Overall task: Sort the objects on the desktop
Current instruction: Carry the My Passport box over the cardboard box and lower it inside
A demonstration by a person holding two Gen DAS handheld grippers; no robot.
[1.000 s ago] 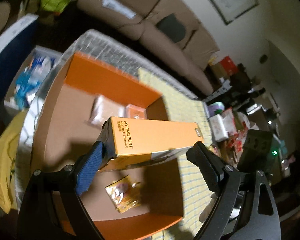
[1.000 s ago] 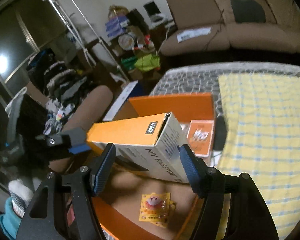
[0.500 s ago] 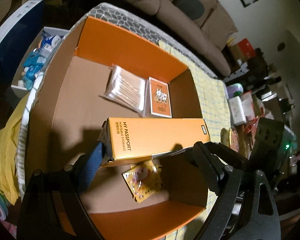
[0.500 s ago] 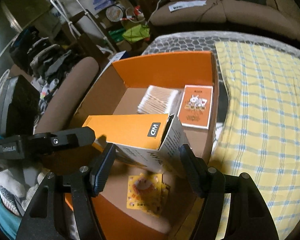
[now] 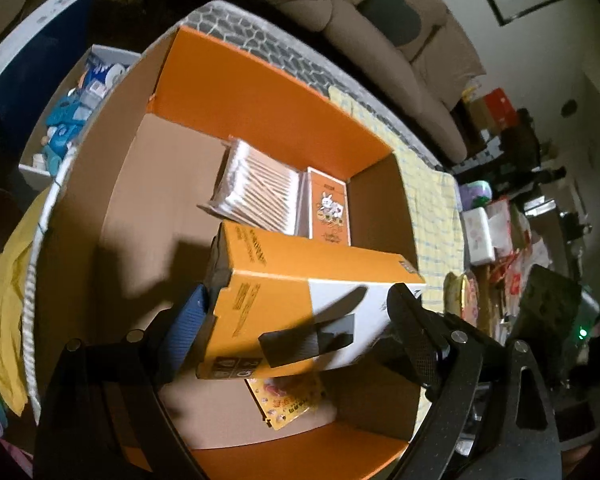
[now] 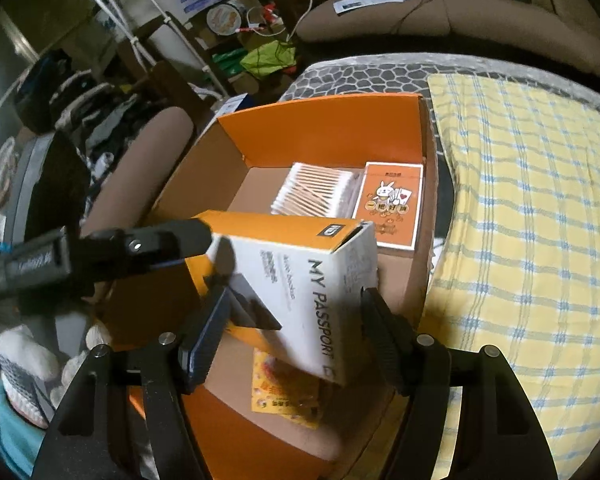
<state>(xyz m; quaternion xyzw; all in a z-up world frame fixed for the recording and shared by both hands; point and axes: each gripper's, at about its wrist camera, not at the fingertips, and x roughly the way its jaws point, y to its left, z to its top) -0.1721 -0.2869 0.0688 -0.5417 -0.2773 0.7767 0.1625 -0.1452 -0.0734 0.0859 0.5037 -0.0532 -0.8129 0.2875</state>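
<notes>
An orange and white "My Passport" box (image 5: 300, 300) (image 6: 300, 272) hangs tilted over the open orange cardboard box (image 5: 260, 92) (image 6: 320, 128). My left gripper (image 5: 296, 320) spans the box lengthwise, its blue finger (image 5: 188, 324) touching one end. My right gripper (image 6: 292, 320) brackets the other end, the white end face between its fingers. Inside the cardboard box lie a pack of cotton swabs (image 5: 256, 184) (image 6: 316, 192), an orange card pack with a rabbit (image 5: 328, 208) (image 6: 392, 204) and a yellow sachet (image 5: 288, 404) (image 6: 284, 392).
A yellow checked cloth (image 6: 520, 220) covers the surface right of the cardboard box. A brown sofa (image 5: 380, 28) (image 6: 420, 4) stands behind. A bin of blue items (image 5: 68, 120) sits on the floor at the left. Clutter (image 5: 492, 240) fills the right side.
The My Passport box has tipped, its white underside now facing the cameras, and it sits lower over the cardboard box. Both grippers have moved closer to the cardboard box.
</notes>
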